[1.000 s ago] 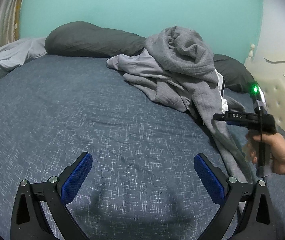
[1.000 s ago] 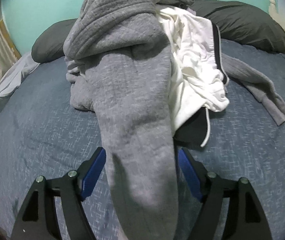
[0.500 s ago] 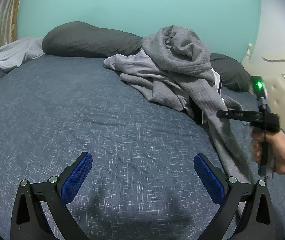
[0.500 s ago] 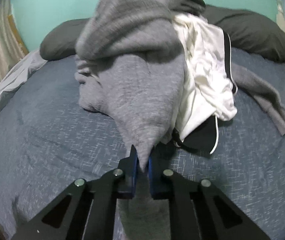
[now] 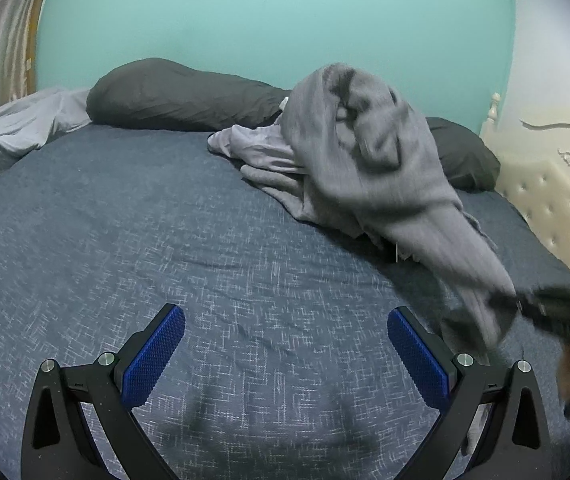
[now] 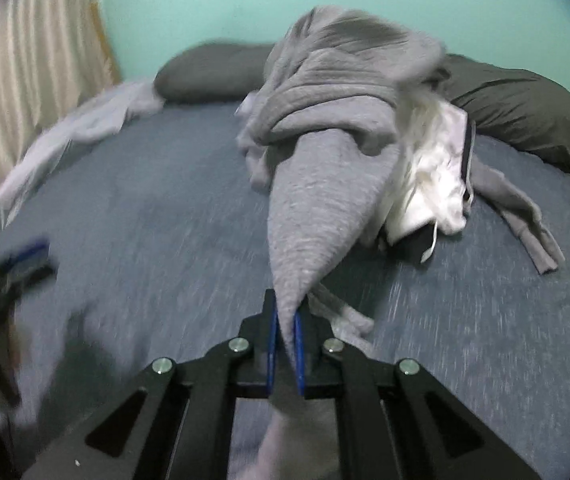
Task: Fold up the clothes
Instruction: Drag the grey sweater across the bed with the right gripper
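Right tongs [image 6: 285, 344] are clamped tight on a stretch of the grey sweatshirt [image 6: 325, 184], blue pads [image 6: 299, 344] pinching the fabric into a narrow point! From that pinch the cloth fans out wide and runs straight away toward the head of the bed, so the long axis of the pulled piece goes from the tongs up to the heap, narrow end nearest the camera. The bulk of the sweatshirt sits bunched high on the clothes pile, over toward the headboard side of the bed [image 6: 145, 216], just in front of the dark pillows [image 6: 525, 108]. A white garment [image 6: 433, 172] with dark trim spills out beside it on the right, and a loose grey sleeve [image 6: 525, 216] trails off along the blue bedspread toward the right edge.

Over on the left wrist view, the left tongs [image 5: 285, 356] are spread wide apart, gripping nothing, hovering above bare bedspread near the foot-side edge. The sweatshirt [image 5: 373, 168] there slants down from the heap toward the lower right, tapering to where the blurred right tongs [image 5: 525, 304] meet it. A pale lilac garment [image 5: 257, 148] lies under the heap's left side. A light sheet [image 5: 13, 136] is rumpled at the bed's far left edge, a cream headboard [image 5: 557, 184] at the right.
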{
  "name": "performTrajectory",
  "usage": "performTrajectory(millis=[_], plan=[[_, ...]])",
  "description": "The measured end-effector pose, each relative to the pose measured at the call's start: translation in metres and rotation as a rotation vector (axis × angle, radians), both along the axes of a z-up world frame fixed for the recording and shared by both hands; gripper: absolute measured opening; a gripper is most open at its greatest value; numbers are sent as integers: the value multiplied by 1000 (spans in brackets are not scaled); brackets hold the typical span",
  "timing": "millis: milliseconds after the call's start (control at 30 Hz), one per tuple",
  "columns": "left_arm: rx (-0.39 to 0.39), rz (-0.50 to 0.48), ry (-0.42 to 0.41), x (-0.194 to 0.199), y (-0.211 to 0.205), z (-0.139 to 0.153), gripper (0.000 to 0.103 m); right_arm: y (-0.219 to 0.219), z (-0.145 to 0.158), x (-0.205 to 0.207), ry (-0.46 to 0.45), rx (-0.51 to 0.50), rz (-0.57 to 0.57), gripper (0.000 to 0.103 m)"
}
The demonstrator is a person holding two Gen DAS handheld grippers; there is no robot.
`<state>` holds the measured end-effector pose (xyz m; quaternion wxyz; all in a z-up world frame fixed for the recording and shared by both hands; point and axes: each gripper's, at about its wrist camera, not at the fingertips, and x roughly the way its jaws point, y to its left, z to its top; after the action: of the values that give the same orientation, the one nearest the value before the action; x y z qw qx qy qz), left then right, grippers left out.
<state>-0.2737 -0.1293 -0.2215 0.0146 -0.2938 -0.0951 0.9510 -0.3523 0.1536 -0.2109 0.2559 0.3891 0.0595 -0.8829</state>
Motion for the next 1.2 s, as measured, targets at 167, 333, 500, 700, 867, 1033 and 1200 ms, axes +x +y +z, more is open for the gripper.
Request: performTrajectory(millis=[167, 333, 500, 700, 867, 1033, 1200], plan=[[7, 10, 0, 4, -4, 2, 103, 11, -10, 31, -51, 54, 19, 7], [9, 17, -12, 3, -8, 1, 103, 28, 5, 35, -15, 32, -41, 11], [6, 16, -17, 3, -11, 0, 103, 19, 29, 22, 61, -11, -55, 27], [10, 11, -33, 1, -12, -5, 103, -4, 31, -17, 47, -50, -99, 58], [10, 9, -35, 2, -13, -7, 103, -12, 7, -64, -59, -78, -221, 60], [16, 13, -45, -1, -16, -10, 103, -14, -5, -96, -100, -127, -296, 60], [20, 17, -53, -2, -18, -12, 103, -27, -16, -113, -119, -118, -304, 60]])
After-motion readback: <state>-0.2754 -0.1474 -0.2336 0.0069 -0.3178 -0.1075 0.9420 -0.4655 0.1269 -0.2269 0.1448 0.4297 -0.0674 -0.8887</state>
